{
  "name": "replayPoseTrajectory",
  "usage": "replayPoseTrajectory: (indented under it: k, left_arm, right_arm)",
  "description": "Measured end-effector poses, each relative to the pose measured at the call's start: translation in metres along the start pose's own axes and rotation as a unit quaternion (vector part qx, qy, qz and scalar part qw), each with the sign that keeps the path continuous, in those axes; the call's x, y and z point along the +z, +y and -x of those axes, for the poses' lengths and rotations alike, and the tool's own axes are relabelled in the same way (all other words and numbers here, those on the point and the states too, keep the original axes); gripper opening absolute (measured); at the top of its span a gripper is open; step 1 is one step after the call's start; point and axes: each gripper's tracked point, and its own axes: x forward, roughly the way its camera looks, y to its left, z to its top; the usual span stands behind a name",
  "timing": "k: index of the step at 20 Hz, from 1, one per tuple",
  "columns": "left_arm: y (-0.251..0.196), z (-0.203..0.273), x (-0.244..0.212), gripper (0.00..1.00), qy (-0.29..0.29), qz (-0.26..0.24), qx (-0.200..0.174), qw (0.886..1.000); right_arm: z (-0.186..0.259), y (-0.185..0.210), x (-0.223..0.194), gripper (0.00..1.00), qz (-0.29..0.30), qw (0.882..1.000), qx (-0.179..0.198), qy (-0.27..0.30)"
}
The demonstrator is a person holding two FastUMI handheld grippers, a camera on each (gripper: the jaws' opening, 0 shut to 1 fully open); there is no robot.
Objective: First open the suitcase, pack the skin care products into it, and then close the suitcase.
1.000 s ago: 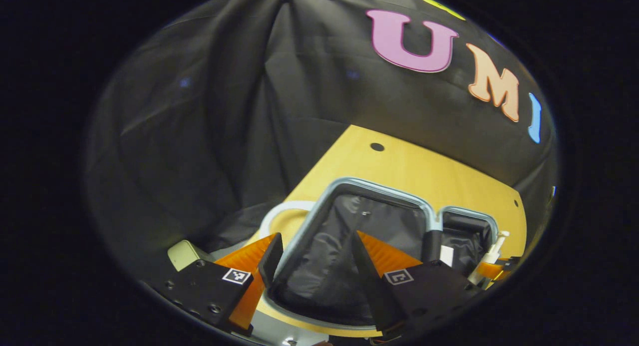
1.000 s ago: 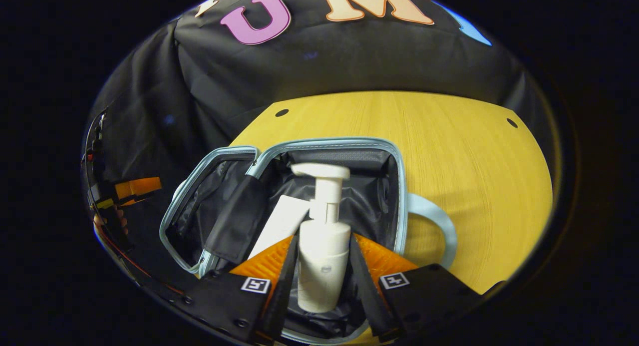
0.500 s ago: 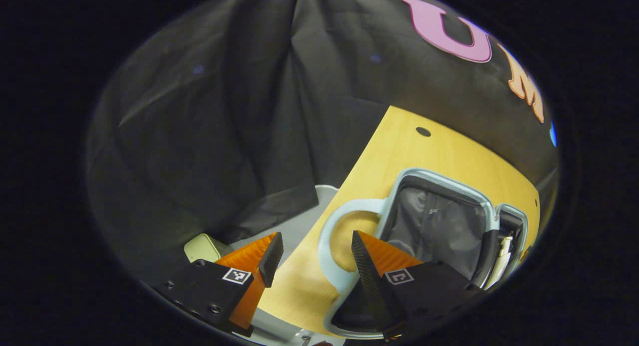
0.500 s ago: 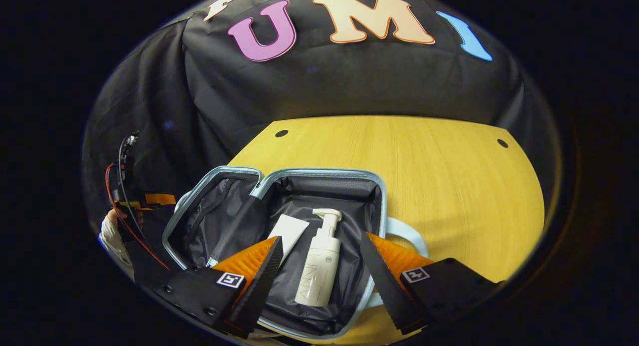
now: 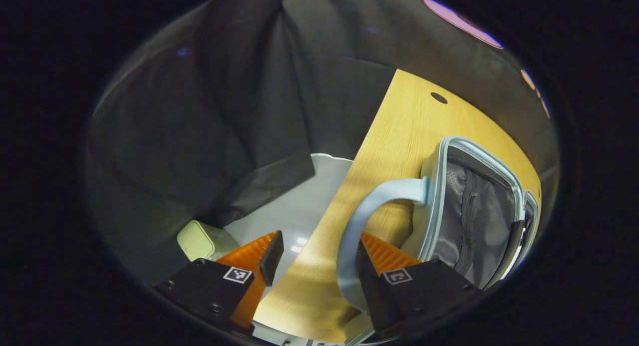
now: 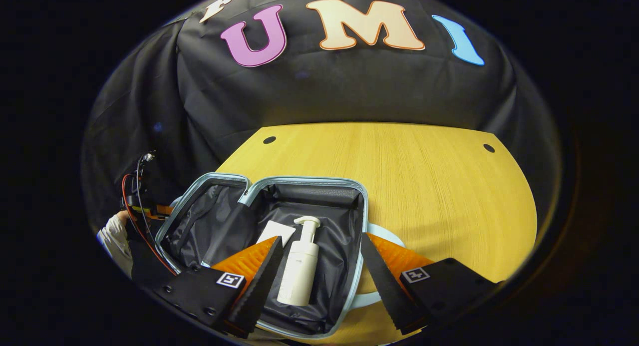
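Suitcase (image 6: 319, 188) lying open on table (image 6: 424, 186), pump bottle (image 6: 299, 266) and tube (image 6: 274, 232) inside.
Right gripper (image 6: 319, 281) spread wide, empty, above bottle; left gripper (image 5: 314, 258) wide, handle (image 5: 359, 226) at two o'clock.

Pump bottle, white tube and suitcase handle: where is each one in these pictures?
pump bottle (image 6: 298, 278), right gripper view, on its body.
white tube (image 6: 275, 232), right gripper view, on its flat face.
suitcase handle (image 5: 372, 200), left gripper view, on its curved loop.
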Motion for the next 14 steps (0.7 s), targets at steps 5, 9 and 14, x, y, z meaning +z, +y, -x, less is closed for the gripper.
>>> replayPoseTrajectory:
  k: [5, 9, 14]
  left_arm:
    - [-0.016, -0.004, -0.004, 0.14, 0.022, -0.016, -0.014, 1.0]
    - [-0.017, 0.01, 0.005, 0.05, 0.013, -0.031, 0.004, 0.999]
    - [-0.025, 0.062, 0.031, 0.0, -0.04, -0.048, 0.037, 0.997]
  right_arm:
    - [0.004, 0.001, 0.009, 0.94, 0.002, 1.0, 0.009, -0.011]
    - [0.02, 0.002, 0.042, 0.98, 0.004, 0.997, 0.018, -0.07]
    - [0.039, -0.012, 0.07, 0.98, 0.047, 0.992, 0.012, -0.116]
